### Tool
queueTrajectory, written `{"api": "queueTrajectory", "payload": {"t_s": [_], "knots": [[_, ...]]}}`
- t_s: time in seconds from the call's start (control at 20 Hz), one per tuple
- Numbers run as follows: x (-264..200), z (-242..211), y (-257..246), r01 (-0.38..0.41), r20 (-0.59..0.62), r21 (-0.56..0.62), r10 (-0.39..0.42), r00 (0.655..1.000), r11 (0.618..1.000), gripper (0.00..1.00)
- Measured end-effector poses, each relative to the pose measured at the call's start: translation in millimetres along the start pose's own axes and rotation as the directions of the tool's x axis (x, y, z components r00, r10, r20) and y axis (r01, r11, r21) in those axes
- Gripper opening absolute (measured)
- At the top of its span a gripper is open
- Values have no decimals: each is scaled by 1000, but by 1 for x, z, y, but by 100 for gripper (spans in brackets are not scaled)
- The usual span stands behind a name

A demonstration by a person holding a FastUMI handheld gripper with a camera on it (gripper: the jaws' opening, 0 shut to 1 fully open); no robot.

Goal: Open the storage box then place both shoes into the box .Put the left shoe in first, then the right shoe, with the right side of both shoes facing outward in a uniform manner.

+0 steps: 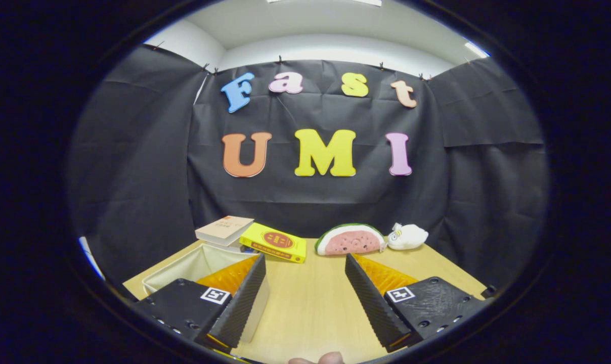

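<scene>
Two black ribbed fingers [245,298] of the hand-held gripper [305,293] stand wide apart over the pale wooden table [310,308], with nothing between them but bare tabletop. Taking that gripper as the landmark: the storage box [194,263], a beige fabric-lined bin, sits just ahead of the left finger and partly behind it, its top open and its inside pale; what lies at its bottom cannot be seen. Beyond the box and farther from the gripper, a tan book [224,230] rests on something underneath, and a yellow book [275,242] with a red round mark lies just beside it, closer to the gap between the fingers. Beyond the right finger, near the table's far edge, a watermelon-slice plush [351,240] stands with a small white plush toy [407,236] touching its right end. A fingertip [318,359] of the person shows just behind the gripper.
</scene>
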State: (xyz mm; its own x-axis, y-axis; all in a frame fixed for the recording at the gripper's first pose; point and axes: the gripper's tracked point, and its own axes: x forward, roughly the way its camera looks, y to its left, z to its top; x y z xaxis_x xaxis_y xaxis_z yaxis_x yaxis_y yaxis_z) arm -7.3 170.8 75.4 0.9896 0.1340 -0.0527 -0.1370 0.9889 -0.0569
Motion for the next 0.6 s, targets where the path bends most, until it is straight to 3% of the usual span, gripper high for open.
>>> {"api": "queueTrajectory", "payload": {"t_s": [0.15, 0.6], "knots": [[-12, -3, 6, -35, -1, 34, 35, 999, 999, 96], [-21, 3, -6, -24, 13, 98, 23, 1000, 995, 95]]}}
